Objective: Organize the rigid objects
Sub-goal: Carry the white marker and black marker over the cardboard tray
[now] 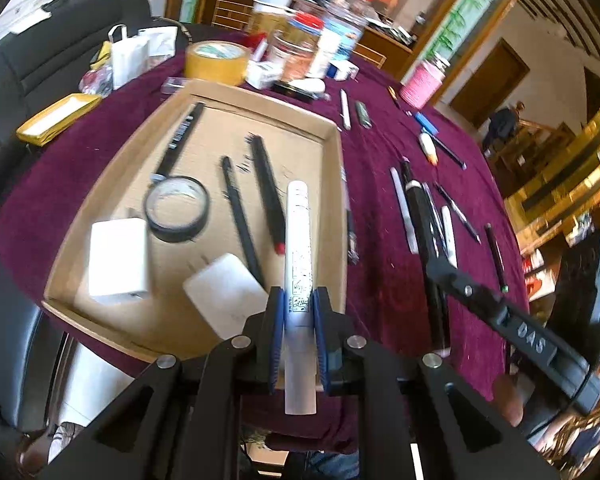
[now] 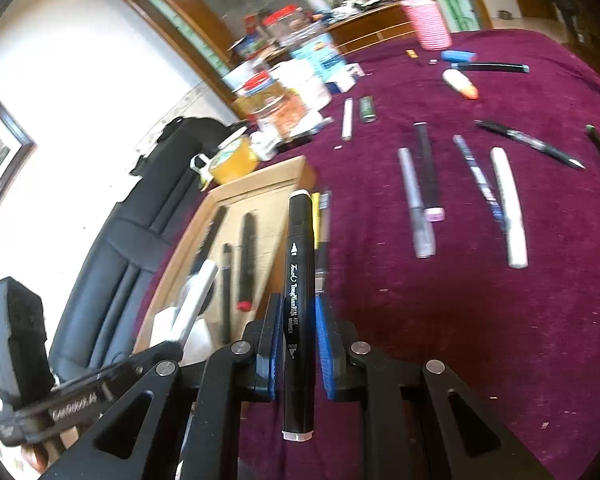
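Nearest to me, the left gripper point(image 1: 299, 312) is pinching a white marker point(image 1: 299, 280) between its blue pads, the barrel sticking out well past the fingertips over the near corner of the cardboard tray point(image 1: 332, 184). The right gripper point(image 2: 298, 328) has its pads pressed onto a black art marker point(image 2: 300, 312) in the same way, gripped low on the barrel, hanging above the maroon cloth point(image 2: 460, 300) just beside the tray's right wall.

Both pens are held near one end, so I'd judge that a quick swing could let either one pivot or slip in the pads and drop short, onto the cloth or over the table edge. The two grippers are close together too; from the left wrist view the right one reaches in just alongside, and a careless turn could knock the barrels together.

Inside the tray lie two white blocks point(image 1: 118, 260), a roll of black tape point(image 1: 177, 209) and several black pens point(image 1: 266, 192). Letting go from height could send a round marker bouncing off these or rolling over the low wall.

Farther out, more pens point(image 2: 424, 200) are scattered across the cloth, and beyond them a yellow tape roll point(image 1: 217, 62) and crowded jars point(image 1: 296, 52). A wide reach for those pens could sweep the neighbours off, or tip the jars.
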A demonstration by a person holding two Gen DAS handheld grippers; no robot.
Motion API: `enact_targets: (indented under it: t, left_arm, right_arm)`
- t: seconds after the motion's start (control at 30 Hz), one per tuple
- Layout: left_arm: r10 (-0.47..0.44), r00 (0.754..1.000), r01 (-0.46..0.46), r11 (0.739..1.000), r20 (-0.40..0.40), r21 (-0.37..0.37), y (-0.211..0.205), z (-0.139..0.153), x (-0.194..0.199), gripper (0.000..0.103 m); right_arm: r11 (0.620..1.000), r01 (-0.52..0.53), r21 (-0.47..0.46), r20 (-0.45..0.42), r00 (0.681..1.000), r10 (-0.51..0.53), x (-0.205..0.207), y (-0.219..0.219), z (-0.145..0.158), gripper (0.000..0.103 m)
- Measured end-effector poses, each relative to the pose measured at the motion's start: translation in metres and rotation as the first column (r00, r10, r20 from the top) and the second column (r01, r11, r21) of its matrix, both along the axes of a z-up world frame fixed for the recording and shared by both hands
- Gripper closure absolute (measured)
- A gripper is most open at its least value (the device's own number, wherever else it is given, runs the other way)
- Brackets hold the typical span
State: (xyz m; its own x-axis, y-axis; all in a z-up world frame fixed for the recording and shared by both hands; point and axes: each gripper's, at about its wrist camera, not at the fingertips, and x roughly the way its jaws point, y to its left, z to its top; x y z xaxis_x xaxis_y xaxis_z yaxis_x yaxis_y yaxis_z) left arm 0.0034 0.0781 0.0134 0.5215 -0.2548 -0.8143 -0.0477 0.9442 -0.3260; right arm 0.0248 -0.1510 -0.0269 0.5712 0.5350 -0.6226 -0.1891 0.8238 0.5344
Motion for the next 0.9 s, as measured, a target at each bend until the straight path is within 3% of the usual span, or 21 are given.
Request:
enact_targets:
  t: [0.53, 0.9]
  left_arm:
    - [0.116, 0.992, -0.119, 0.991, -0.052, -0.054, 0.051, -0.011, 0.051, 0.089]
    - [0.2, 0.971, -0.217, 0.968, -0.13, -0.129, 0.068, -0.032, 0.104, 0.089]
  right_arm:
    - [0.99, -0.137, -0.038, -0.039, 0.99, 0.135, 0.048, 0.067, -0.008, 0.086]
    - [0.978, -0.189, -0.084, -0.087, 0.98, 0.182, 0.101, 0.097, -0.019, 0.086]
